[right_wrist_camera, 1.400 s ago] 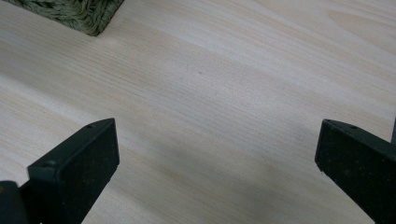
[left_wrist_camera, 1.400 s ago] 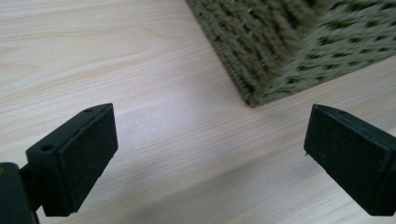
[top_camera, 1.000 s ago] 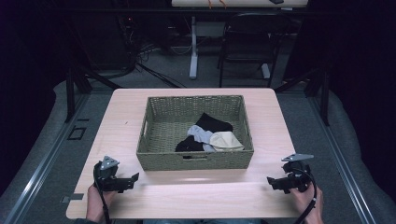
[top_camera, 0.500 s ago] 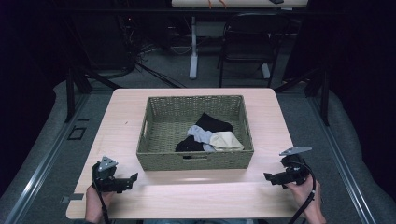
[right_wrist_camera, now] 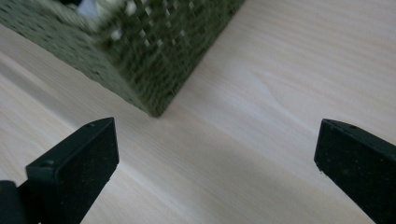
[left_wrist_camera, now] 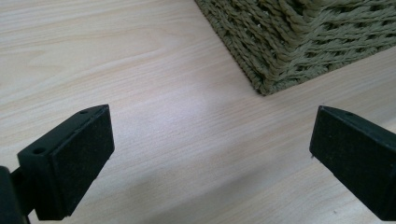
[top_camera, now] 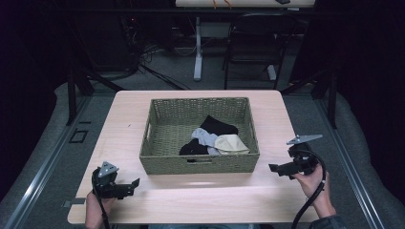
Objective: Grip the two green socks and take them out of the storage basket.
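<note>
Basket [top_camera: 200,164] w/ 4 socks [top_camera: 214,138]; 2 claws, left [top_camera: 128,187] & right [top_camera: 277,168], both released.

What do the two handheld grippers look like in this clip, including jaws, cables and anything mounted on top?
Both are black. The left gripper carries a grey three-cornered plate on top, as does the right gripper, whose plate sits higher. A black cable loops down from the right one. In the gripper views, each has two blocky black jaws with flat, matte pads and small holes in their upper faces.
</note>
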{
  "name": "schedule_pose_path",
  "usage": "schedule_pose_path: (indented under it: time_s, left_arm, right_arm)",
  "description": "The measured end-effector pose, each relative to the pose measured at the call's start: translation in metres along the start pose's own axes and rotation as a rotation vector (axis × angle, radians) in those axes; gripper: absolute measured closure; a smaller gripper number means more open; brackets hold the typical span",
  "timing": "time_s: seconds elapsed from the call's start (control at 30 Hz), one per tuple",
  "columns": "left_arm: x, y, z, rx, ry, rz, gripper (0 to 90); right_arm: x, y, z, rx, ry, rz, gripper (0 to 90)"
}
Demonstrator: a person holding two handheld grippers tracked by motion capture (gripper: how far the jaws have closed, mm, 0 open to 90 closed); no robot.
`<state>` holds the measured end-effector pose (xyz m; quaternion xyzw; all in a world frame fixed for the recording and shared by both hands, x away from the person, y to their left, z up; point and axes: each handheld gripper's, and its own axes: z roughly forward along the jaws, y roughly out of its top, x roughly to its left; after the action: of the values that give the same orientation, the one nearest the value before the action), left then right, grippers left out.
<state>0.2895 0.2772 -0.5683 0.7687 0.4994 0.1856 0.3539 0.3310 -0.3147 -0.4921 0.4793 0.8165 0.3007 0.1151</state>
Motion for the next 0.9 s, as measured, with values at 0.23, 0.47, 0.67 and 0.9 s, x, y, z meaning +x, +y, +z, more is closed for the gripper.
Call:
schedule_pose_path:
  time_s: [0.23,0.47,0.67,0.9]
  left_arm:
    - [-0.004,0.002,0.000,0.000,0.003,0.011,0.0]
    - [0.000,-0.001,-0.002,0.000,0.007,-0.008,0.0]
    - [0.001,-0.001,-0.002,0.002,0.003,-0.008,0.0]
    - [0.000,-0.001,-0.002,0.001,0.000,-0.005,0.0]
  right_arm:
    - [0.012,0.034,-0.022,-0.056,0.007,-0.059,0.0]
    - [0.020,0.069,-0.031,-0.053,0.023,-0.117,0.0]
    - [0.028,0.098,-0.028,-0.046,0.052,-0.152,0.0]
    - [0.050,0.133,-0.014,-0.006,0.082,-0.213,0.4]
